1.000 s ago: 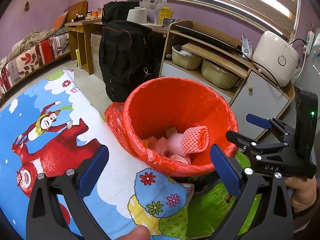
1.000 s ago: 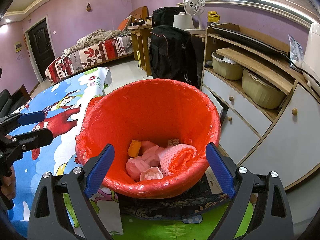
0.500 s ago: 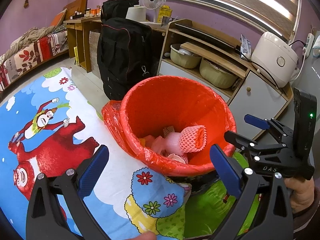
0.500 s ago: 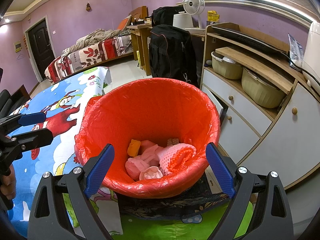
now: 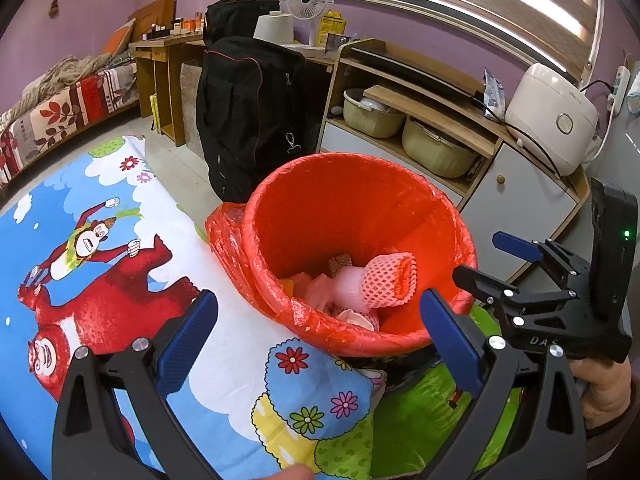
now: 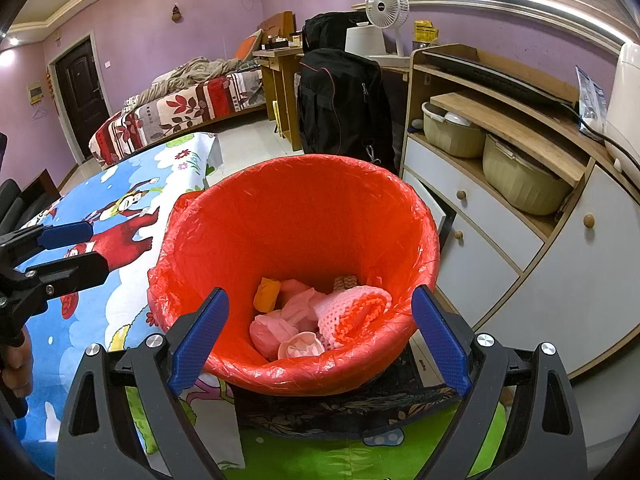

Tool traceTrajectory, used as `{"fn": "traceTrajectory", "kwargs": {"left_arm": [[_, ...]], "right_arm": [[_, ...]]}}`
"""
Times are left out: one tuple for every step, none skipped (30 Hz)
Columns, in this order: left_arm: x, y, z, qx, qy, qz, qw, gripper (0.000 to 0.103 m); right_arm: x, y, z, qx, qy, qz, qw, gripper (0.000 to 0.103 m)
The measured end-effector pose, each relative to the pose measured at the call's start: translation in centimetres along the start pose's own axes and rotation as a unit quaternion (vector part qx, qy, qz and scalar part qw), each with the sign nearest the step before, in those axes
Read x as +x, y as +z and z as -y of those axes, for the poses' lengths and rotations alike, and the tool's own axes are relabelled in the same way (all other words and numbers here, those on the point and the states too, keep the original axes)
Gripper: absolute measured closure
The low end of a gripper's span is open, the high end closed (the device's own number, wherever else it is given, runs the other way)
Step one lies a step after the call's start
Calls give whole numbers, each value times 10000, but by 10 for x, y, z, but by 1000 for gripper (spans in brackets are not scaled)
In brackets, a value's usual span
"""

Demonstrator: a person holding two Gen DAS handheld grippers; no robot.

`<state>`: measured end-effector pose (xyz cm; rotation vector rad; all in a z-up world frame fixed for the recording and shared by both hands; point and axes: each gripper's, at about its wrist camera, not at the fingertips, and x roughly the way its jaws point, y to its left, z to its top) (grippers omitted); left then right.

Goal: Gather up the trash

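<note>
Both tools are apart and empty: the left tool [image 5: 318,334] and right tool [image 6: 320,334]. Just ahead of them stands the red-lined trash bin [image 6: 304,216], holding the pink foam net [image 6: 352,312].

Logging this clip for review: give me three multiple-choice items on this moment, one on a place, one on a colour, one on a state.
1. Where is the pink-and-orange foam net sleeve?
A. On the cartoon-print tablecloth
B. Inside the round bin with the red plastic liner
C. On the wooden shelf

2. What colour are the pads on the fingers of the right gripper?
A. Blue
B. Yellow
C. White

3. How do the right gripper's jaws stand?
A. Shut on the liner's rim
B. Shut on a pink wrapper
C. Open, holding nothing

Answers: 1 B, the sleeve lies among pink scraps at the bin's bottom. 2 A, both pads show blue against the black frame. 3 C, the fingers stand wide apart before the bin with nothing between them.
</note>
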<state>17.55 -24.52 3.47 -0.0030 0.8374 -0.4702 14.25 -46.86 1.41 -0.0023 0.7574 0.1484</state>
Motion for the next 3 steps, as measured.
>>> {"fn": "traceTrajectory", "kwargs": {"left_arm": [[1, 0, 0, -11, -15, -12, 10000, 5], [1, 0, 0, -9, -11, -12, 10000, 5], [1, 0, 0, 0, -18, -16, 10000, 5]], "right_arm": [[0, 0, 0, 6, 3, 2, 10000, 16], [0, 0, 0, 6, 2, 4, 10000, 16], [0, 0, 0, 5, -1, 5, 10000, 16]]}}
